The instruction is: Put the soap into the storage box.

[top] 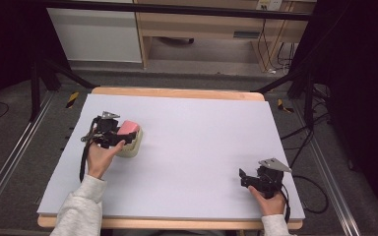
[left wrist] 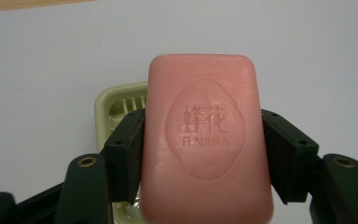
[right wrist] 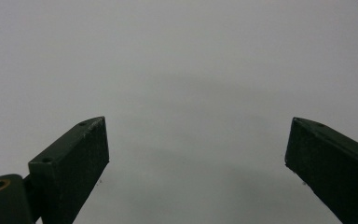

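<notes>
A pink bar of soap [left wrist: 207, 140] stamped FLAUHRA is clamped between the two black jaws of my left gripper [left wrist: 204, 144], which is shut on its long sides. It hangs just above a pale cream soap dish [left wrist: 116, 105] with a slatted floor. From above, the soap [top: 128, 129] and the left gripper [top: 114, 132] sit over the dish [top: 133, 146] at the table's left side. My right gripper [top: 243, 176] rests near the front right of the table, open, with nothing between its fingers [right wrist: 77, 163].
A white board [top: 192, 147] covers the wooden table. Beyond its far edge stand a wooden shelf unit [top: 202, 29] and a white cabinet [top: 96, 32]. Black stand legs and cables [top: 300, 123] lie on the floor at both sides.
</notes>
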Demonstrator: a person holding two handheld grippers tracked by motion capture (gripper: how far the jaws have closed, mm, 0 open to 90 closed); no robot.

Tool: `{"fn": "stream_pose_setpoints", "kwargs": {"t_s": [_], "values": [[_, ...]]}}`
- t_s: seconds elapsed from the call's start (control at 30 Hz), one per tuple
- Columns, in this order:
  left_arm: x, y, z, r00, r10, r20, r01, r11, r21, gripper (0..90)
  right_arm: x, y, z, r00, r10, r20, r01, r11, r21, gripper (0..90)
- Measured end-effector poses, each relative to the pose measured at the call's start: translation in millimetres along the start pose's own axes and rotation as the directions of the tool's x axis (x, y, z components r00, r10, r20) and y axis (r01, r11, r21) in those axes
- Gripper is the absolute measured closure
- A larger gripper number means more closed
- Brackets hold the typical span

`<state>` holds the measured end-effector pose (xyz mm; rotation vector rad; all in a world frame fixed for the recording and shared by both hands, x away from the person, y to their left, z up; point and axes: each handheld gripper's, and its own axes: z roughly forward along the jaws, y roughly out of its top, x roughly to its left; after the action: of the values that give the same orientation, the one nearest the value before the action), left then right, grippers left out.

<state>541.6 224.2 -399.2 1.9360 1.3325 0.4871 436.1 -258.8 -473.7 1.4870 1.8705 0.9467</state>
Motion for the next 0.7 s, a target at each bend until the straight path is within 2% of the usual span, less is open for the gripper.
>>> {"fn": "stream_pose_setpoints", "kwargs": {"t_s": [0.6,0.7], "values": [[14.3,-2.4,23.2,0.997,-0.024,-0.073,0.025,0.9996,0.014,37.5,0.3,0.4,0.6,1.0,0.001,0.0,-0.001,1.0,-0.001,6.4],[16.0,-3.7,26.5,0.9969,-0.03,-0.073,0.031,0.9993,0.021,37.5,0.3,0.5,0.7,1.0,0.0,-0.001,0.0,1.0,-0.001,6.4]]}}
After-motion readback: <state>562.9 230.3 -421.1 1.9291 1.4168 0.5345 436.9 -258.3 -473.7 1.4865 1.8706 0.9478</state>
